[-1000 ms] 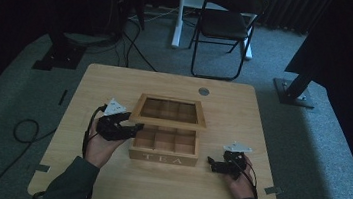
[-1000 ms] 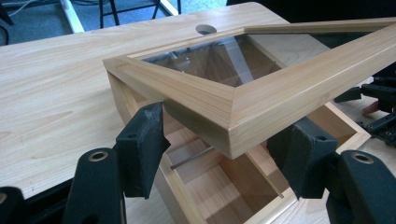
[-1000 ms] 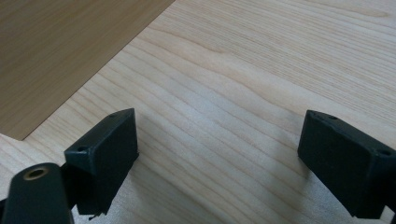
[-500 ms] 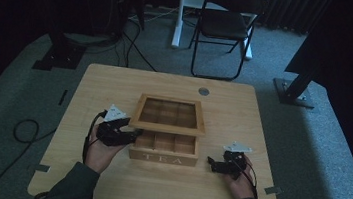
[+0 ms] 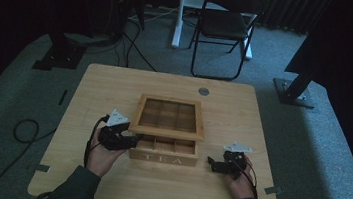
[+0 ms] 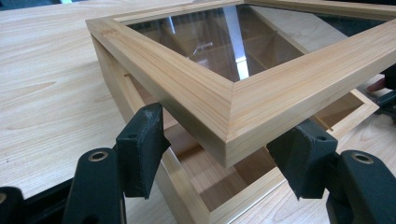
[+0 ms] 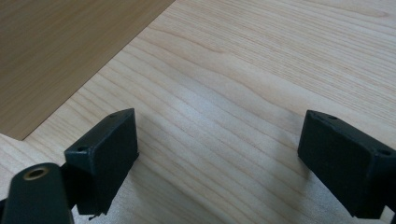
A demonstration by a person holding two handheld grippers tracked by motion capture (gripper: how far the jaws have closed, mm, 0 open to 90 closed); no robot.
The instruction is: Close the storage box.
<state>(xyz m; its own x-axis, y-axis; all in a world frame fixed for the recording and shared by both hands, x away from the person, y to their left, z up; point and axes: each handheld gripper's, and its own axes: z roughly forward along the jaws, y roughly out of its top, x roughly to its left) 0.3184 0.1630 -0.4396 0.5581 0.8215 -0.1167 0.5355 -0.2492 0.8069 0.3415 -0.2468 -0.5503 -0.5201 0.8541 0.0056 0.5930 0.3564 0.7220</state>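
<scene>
A wooden tea box, its front lettered TEA, sits near the middle of a pale wooden bench, a little toward the person's side. Its glass-paned lid is raised and tilted back, so the divided compartments below show along the front. The left tool meets the box at its left front corner. In the left gripper view its two black jaws stand apart, one on each side of the lid's lifted corner, and neither clearly presses the wood. Whether the lid rests on the tool or on its own hinges cannot be told. The placement suggests this hand is working the lid by that corner. The right tool lies low on the bench, just beside the box's right end but apart from it. Its jaws are wide apart over bare wood grain in the right gripper view, holding nothing, most likely waiting clear of the lid's swing.
</scene>
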